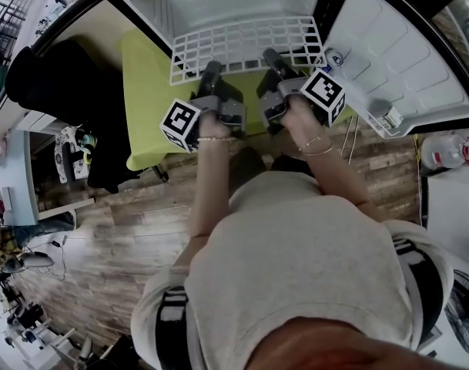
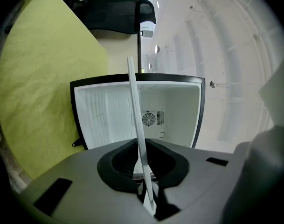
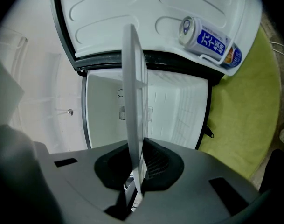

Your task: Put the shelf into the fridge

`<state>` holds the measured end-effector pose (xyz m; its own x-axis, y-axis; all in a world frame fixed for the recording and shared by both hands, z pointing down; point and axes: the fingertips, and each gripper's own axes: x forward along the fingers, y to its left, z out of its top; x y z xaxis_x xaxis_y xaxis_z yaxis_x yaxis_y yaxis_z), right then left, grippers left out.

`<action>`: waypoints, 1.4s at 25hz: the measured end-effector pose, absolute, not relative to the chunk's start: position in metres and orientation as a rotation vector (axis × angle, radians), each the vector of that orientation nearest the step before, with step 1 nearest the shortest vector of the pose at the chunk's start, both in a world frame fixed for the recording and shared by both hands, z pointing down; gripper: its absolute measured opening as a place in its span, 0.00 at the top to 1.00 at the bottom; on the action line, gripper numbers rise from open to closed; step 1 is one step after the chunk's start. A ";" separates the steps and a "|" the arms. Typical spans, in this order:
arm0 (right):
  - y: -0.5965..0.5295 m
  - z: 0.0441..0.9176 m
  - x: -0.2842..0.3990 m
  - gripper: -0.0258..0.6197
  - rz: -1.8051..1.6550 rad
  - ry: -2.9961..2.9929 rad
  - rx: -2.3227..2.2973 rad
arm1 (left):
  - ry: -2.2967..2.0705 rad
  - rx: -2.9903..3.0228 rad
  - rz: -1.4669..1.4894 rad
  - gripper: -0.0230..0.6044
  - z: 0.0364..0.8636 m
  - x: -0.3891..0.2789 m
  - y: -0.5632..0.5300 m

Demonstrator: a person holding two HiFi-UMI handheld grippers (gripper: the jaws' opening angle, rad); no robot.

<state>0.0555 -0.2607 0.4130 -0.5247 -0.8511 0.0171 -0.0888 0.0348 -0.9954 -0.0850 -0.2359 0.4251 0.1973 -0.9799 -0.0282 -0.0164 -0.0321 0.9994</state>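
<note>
Seen from above, a person holds a white wire shelf level in front of an open small fridge. The left gripper and right gripper each have their jaws clamped on the shelf's near edge, side by side. In both gripper views the shelf appears edge-on between the closed jaws, with the fridge's white inside beyond. The shelf's far edge is at the fridge's front opening. The fridge door stands open at the right, holding a can. The step appears to be insertion. The next move likely calls for pushing forward evenly, keeping the shelf level and matched to the side-wall ledges.
</note>
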 end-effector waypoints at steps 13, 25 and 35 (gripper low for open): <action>-0.262 0.425 0.059 0.92 -1.551 1.662 -1.028 | -1.035 1.320 -1.021 0.89 0.433 -0.083 -0.238; -0.266 0.427 0.061 0.91 -1.557 1.645 -1.032 | -1.030 1.322 -1.000 0.89 0.429 -0.080 -0.236; -0.267 0.422 0.061 0.91 -1.542 1.637 -1.004 | -1.008 1.342 -1.005 0.89 0.425 -0.079 -0.235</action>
<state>0.0606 -0.2670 0.4221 -0.4825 -0.8752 0.0360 -0.0883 0.0077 -0.9961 -0.0794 -0.2354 0.4254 0.2714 -0.9624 -0.0074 -0.0107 -0.0107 0.9999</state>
